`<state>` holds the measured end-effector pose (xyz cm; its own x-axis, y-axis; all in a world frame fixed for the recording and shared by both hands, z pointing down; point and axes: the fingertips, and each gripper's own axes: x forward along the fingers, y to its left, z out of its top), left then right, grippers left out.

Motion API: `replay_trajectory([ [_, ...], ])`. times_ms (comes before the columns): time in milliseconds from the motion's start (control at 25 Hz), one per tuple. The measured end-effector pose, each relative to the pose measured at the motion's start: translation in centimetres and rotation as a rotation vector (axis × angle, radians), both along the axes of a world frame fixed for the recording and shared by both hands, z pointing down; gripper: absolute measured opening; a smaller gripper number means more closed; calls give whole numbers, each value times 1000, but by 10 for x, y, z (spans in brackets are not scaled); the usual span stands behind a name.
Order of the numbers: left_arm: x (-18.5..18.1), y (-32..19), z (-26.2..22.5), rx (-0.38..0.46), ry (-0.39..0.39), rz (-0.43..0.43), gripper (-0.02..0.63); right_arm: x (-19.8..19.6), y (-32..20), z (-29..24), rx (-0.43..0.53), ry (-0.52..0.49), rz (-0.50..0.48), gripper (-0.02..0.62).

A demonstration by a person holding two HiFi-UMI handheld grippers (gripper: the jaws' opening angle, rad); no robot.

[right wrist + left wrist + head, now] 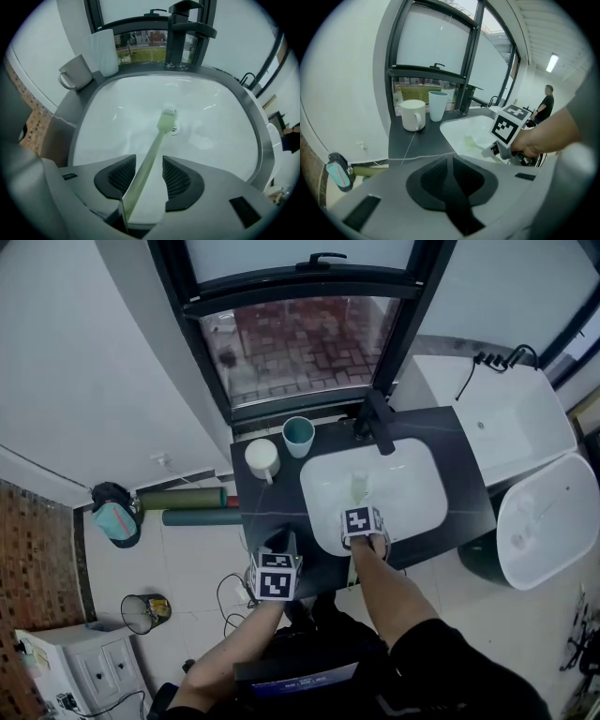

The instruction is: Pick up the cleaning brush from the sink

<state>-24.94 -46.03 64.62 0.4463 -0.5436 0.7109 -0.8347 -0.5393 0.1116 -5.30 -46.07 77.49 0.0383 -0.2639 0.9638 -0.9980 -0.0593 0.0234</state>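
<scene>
A pale green cleaning brush (158, 137) lies in the white sink (211, 117), bristle head by the drain and handle slanting toward me. My right gripper (149, 166) points steeply down into the basin, and the handle runs between its two pads. A gap still shows beside the handle, so the jaws are open. In the head view the right gripper (364, 526) hangs over the sink's (417, 486) near edge, with the brush (359, 487) just beyond it. My left gripper (452, 165) is shut and empty over the dark counter (253, 512), left of the basin.
A white mug (262, 457) and a teal cup (298, 435) stand at the counter's back left. The black faucet (377, 423) rises behind the basin, under the window. A white bathtub (511, 418) and a round white fixture (548, 521) lie to the right. A person (547, 101) stands far off.
</scene>
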Motion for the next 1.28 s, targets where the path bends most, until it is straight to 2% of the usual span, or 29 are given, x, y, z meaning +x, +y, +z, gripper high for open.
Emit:
replay_trajectory([
  [120, 5, 7, -1, 0, 17, 15, 46, -4, 12, 7, -66, -4, 6, 149],
  [160, 6, 9, -1, -8, 30, 9, 46, -4, 13, 8, -77, 5, 4, 91],
  [200, 5, 11, -2, -14, 36, 4, 46, -2, 14, 9, -81, 12, 5, 80],
  [360, -2, 15, -5, -5, 56, -7, 46, 11, 9, 4, -26, 23, 39, 43],
  [480, -8, 21, -13, 5, 75, -17, 46, 18, 9, -9, 46, 27, 41, 41],
  [640, -14, 25, -40, 102, 101, -37, 43, 14, 21, -40, 128, -2, 21, 41],
  [760, -8, 32, -59, 134, 167, -36, 26, 4, 50, -65, 161, -72, 14, 40],
  [920, 4, 49, -73, 150, 227, -57, 15, 7, 89, -103, 272, -153, 9, 40],
  [1040, 26, 71, -91, 168, 246, -73, 15, 28, 116, -133, 359, -196, -27, 41],
  [1280, 97, 130, -130, 289, 258, -92, 8, 95, 176, -187, 566, -287, -120, 41],
])
